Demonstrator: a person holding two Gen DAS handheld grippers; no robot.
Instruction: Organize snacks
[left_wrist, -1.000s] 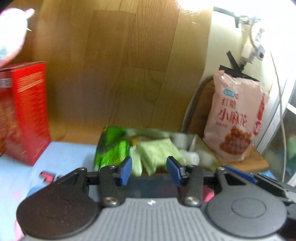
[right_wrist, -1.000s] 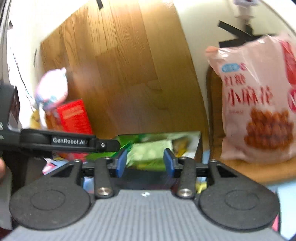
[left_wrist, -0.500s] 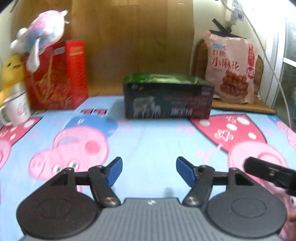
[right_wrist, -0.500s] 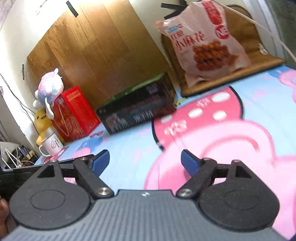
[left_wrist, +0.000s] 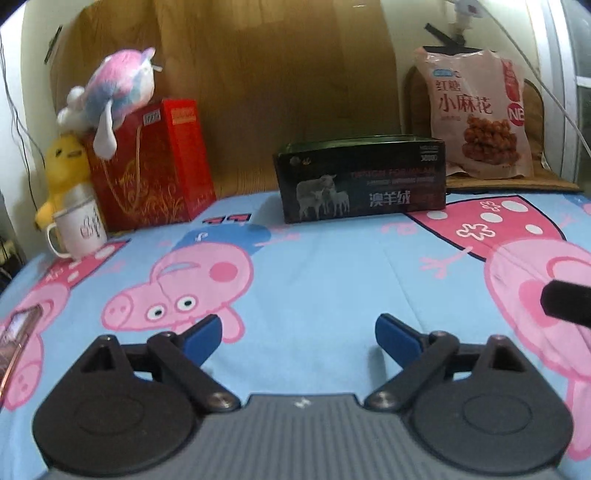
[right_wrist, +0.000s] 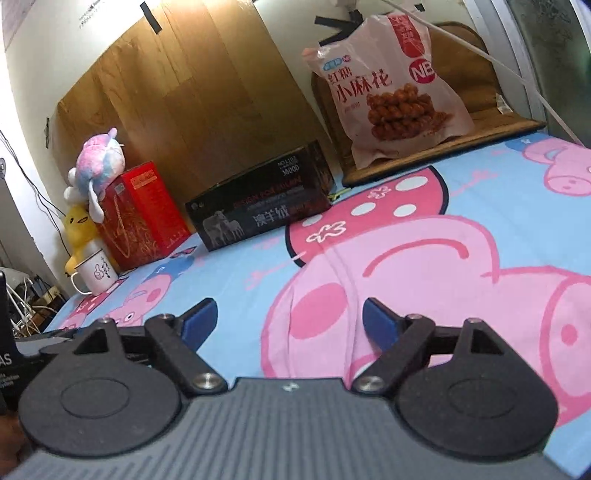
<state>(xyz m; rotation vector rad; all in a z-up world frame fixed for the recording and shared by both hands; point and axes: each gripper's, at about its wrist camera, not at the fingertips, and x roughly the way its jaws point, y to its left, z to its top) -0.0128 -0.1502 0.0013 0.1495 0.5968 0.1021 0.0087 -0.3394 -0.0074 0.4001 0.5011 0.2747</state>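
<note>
Tools, left (left_wrist: 298, 334) and right (right_wrist: 288, 320), are gaping wide and empty, having just opened; pink snack bag (left_wrist: 476, 114), probably light and crinkly, is inviting a top-edge pinch.

The left gripper (left_wrist: 298, 334) has two blue pads (left_wrist: 202, 338) at the tips. Each pad sits on a black bar, and each bar has a shiny silver screw (left_wrist: 217, 398) at its end. Behind the bars are two big round black plates (left_wrist: 112, 421), each with a circle pressed into it. Between the plates is a grey body (left_wrist: 301, 435) with ridges and a tiny white mark.

The right gripper (right_wrist: 289, 325) looks the same: blue pads (right_wrist: 378, 322), black bars, silver screws (right_wrist: 206, 379), round black plates (right_wrist: 469, 406) and a grey ridged body (right_wrist: 284, 432) with a small white mark.
</note>
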